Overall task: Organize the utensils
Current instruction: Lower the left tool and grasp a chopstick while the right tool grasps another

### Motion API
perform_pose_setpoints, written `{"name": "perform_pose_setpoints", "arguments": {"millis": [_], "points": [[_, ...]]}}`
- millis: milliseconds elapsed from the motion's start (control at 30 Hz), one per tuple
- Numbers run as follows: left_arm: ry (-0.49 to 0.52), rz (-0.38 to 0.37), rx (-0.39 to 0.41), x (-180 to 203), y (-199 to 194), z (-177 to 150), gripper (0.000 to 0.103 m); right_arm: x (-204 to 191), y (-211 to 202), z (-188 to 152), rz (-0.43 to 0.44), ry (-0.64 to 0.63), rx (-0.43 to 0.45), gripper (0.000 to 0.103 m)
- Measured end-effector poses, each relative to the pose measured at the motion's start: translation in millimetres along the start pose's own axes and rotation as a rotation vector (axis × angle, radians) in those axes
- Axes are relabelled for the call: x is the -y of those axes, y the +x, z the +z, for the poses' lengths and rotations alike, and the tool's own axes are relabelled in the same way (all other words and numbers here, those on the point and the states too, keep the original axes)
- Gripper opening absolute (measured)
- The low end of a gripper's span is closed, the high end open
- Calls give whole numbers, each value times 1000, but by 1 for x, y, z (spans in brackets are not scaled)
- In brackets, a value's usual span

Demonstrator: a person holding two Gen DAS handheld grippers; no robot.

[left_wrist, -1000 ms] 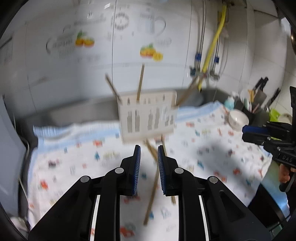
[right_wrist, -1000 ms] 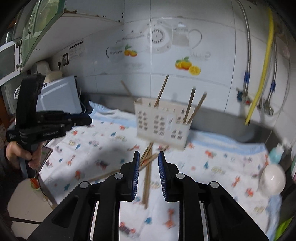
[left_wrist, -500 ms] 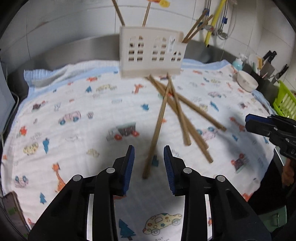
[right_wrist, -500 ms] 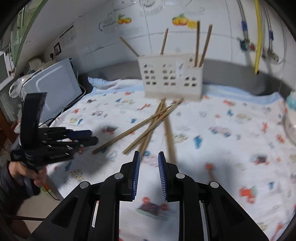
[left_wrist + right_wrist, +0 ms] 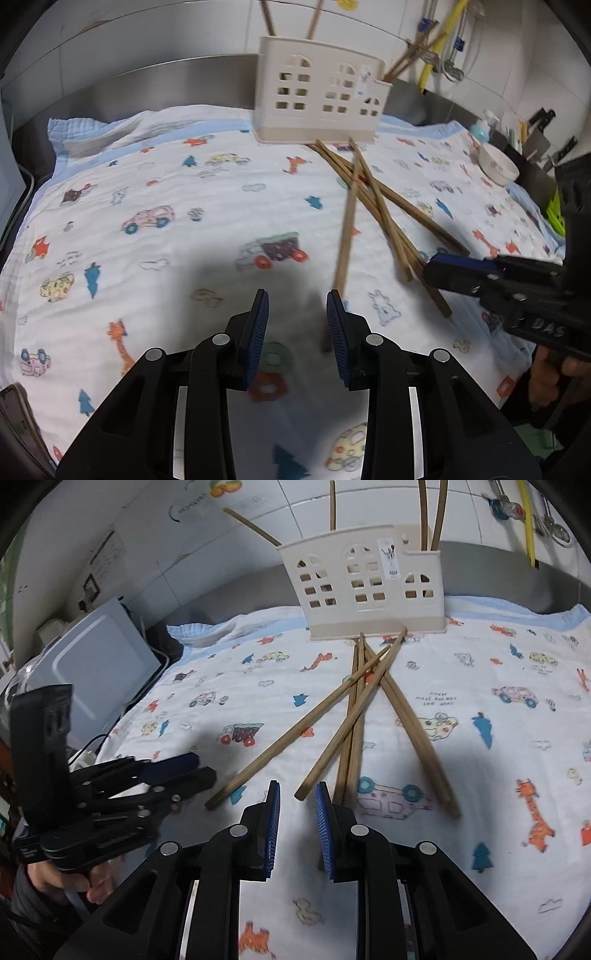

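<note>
Both the left gripper and right gripper hover with jaws apart and empty over loose wooden chopsticks crossed on the patterned cloth before the cream utensil holder.

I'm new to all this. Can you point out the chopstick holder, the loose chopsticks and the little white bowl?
Chopstick holder [image 5: 373, 587]: right wrist view, front wall.
Loose chopsticks [image 5: 354, 716]: right wrist view, where the shafts cross.
White bowl [image 5: 498, 168]: left wrist view, rim.
</note>
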State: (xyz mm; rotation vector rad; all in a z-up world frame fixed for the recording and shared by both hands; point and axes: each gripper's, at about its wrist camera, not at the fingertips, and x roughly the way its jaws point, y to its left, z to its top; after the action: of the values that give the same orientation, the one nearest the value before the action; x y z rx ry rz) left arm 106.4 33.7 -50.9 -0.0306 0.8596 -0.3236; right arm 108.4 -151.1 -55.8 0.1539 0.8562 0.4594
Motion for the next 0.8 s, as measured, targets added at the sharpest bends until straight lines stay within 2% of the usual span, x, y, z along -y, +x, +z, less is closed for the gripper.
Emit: {"name": "perform_pose_setpoints", "arguments": {"millis": [367,500,800], "points": [[-27,-27,27,-16,-5,1,33,-1,24,1,-86,102,-15,20],[-19,-33,20,-13,-3,-3,33,0,24,1,-116,128,-5,14],[5,-52,4,-3,0,-7,33,9,7,-5,-133,140,25,11]]}}
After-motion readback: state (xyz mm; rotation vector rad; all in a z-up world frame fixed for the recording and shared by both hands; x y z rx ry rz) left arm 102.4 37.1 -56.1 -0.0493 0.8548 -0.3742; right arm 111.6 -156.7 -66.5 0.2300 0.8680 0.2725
